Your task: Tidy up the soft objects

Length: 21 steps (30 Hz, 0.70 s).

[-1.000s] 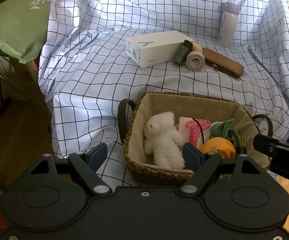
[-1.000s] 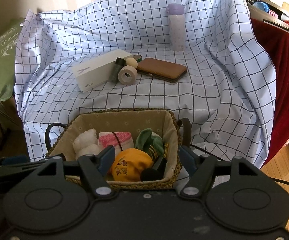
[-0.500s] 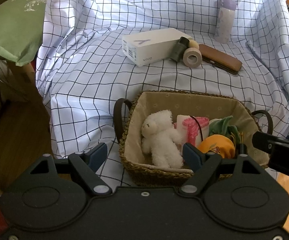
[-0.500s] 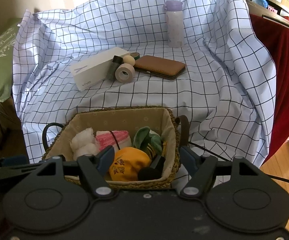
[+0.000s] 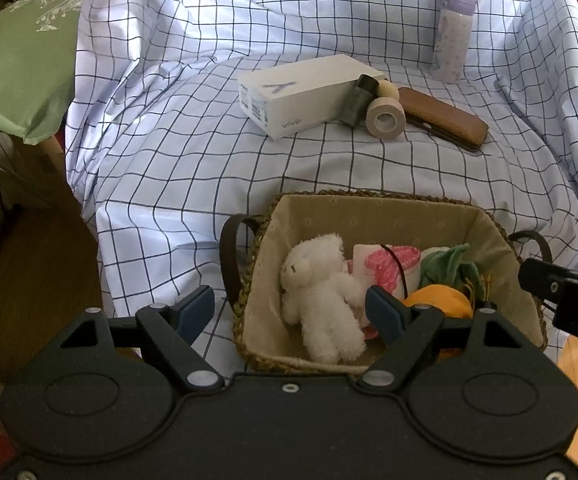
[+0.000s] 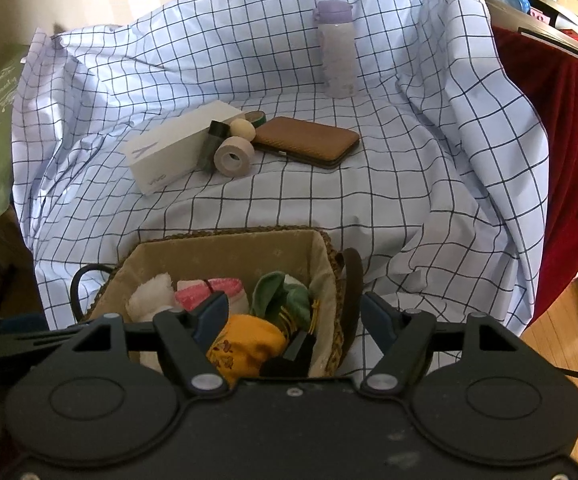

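A woven basket (image 5: 369, 204) with a beige lining sits at the front edge of the checked cloth. It holds a white plush bear (image 5: 321, 292), a pink and white soft piece (image 5: 389, 264), a green cloth item (image 5: 449, 268) and an orange pouch (image 5: 441, 304). My left gripper (image 5: 289, 312) is open and empty, just in front of the basket's left half. My right gripper (image 6: 289, 316) is open and empty over the basket's (image 6: 225, 240) front right part, above the orange pouch (image 6: 245, 344) and green item (image 6: 285, 296).
Behind the basket lie a white box (image 5: 301, 92), a dark small bottle (image 5: 355, 100), a tape roll (image 5: 385, 118) and a brown case (image 5: 445, 120). A lilac bottle (image 5: 451, 36) stands at the back. A green cushion (image 5: 13, 60) is left, red cloth (image 6: 569, 140) right.
Both grippers have drawn slightly back and up from the basket, so it sits a little lower in view. Both stay open and empty. Nothing in the basket moved.
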### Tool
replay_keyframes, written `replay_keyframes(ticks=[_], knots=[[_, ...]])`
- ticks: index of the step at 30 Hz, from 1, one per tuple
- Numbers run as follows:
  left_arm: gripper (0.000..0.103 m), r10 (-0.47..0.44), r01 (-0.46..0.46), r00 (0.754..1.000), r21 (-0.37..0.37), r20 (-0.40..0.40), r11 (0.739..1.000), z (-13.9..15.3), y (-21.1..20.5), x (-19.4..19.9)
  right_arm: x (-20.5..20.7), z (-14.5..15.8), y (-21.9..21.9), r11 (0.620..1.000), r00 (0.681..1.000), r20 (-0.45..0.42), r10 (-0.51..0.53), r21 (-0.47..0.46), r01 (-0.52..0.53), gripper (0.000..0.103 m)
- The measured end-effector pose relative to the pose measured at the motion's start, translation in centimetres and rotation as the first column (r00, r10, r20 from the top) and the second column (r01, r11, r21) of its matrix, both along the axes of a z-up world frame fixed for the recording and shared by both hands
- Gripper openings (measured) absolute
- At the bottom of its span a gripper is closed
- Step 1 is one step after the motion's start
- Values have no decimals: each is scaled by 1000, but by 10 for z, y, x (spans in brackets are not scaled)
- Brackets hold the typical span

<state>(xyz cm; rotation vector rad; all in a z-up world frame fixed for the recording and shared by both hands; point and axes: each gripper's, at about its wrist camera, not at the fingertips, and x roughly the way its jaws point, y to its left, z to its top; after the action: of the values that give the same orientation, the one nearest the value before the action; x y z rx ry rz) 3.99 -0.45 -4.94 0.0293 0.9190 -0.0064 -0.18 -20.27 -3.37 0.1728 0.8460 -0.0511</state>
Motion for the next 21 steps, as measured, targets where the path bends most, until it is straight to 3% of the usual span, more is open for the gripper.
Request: replay_keyframes(ticks=[21], knots=[[79, -63, 66, 996, 42, -63, 997, -2, -25, 69, 76, -13, -19, 1000, 996, -82, -19, -2, 19, 73]])
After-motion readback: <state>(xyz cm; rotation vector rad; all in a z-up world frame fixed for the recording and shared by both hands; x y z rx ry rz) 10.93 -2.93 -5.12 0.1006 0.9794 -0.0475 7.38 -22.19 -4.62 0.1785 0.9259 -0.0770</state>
